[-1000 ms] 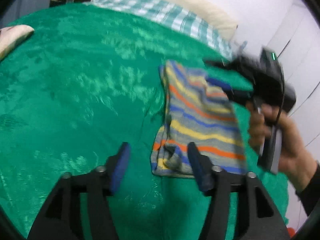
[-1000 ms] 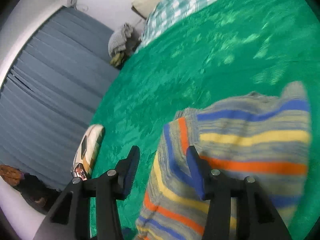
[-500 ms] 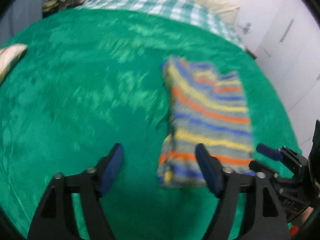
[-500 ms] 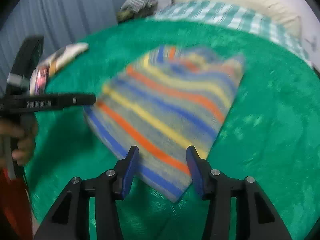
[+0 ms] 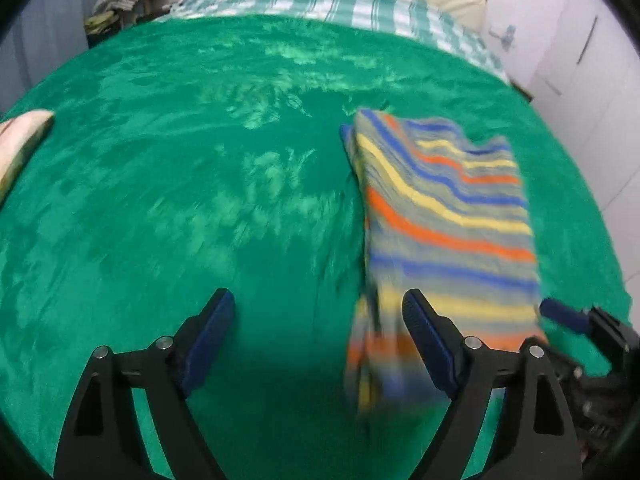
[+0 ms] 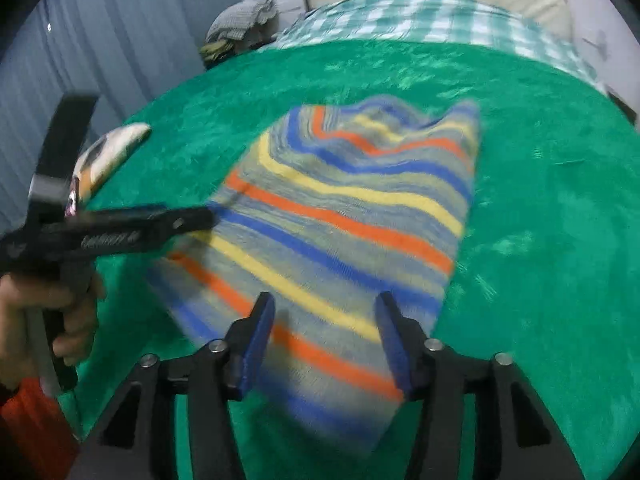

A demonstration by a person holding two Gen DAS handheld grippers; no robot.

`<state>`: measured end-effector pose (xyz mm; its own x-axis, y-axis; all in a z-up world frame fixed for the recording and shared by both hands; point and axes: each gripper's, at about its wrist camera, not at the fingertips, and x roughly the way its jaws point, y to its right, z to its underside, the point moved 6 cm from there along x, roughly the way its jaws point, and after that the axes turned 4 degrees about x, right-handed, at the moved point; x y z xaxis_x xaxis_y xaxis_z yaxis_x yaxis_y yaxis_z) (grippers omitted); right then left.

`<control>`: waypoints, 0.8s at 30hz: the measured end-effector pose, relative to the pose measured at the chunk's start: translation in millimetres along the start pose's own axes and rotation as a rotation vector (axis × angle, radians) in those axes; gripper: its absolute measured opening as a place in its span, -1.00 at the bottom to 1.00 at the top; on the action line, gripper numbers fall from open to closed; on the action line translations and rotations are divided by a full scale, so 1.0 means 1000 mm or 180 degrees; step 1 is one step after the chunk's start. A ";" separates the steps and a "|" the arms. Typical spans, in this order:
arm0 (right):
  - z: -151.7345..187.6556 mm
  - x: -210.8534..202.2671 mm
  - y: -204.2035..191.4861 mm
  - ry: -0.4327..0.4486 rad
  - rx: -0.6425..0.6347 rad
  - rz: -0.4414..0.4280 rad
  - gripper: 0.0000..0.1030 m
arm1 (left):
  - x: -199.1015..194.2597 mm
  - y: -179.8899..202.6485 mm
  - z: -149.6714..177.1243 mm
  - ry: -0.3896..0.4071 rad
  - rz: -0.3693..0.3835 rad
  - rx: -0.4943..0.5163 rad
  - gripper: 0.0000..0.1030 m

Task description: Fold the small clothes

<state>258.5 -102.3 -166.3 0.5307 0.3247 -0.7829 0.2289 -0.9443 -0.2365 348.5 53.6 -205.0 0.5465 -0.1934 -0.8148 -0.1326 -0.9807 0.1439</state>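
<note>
My left tongs point(image 5: 316, 336) hang wide open over the green blanket point(image 5: 180, 200), holding nothing, with the striped garment point(image 5: 440, 216) just off their right finger. My right tongs point(image 6: 326, 340) are also parted, less widely, and empty, poised above the near end of the same garment point(image 6: 352, 232). It lies on the right-hand side of the bed as a long, narrow strip running from the near edge toward the checked sheet point(image 5: 320, 0) at the head. I judge that one lengthwise fold is already made, since the piece looks doubled and slim. Its far end is rumpled and its near end is blurred, so I cannot tell how neatly the layers sit. What seems left is to take one short end, bring it over to meet the other, and flatten the result. A pale cushion point(image 6: 112, 148) rests near the blanket's left edge.
</note>
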 end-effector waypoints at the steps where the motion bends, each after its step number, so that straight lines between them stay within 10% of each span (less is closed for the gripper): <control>1: 0.006 -0.012 -0.004 0.0012 0.0011 0.0017 0.35 | -0.009 0.002 0.013 -0.0004 0.0071 0.0003 0.77; 7: 0.093 -0.063 -0.010 -0.0195 0.0152 0.0506 0.43 | -0.037 0.037 0.111 -0.0116 0.0265 0.0154 0.89; 11: 0.153 -0.061 -0.001 -0.0304 0.0387 0.0882 0.91 | -0.020 0.058 0.134 -0.0041 -0.0169 0.0698 0.99; 24: 0.161 -0.049 -0.006 -0.0135 0.0133 0.1102 1.00 | -0.019 0.062 0.148 0.0080 -0.0302 0.0809 0.99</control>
<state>99.7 -120.8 -219.2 0.5365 -0.0167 -0.8437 0.0073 -0.9997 0.0245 207.3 0.7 -264.2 0.5863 -0.1048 -0.8033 -0.2813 -0.9562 -0.0805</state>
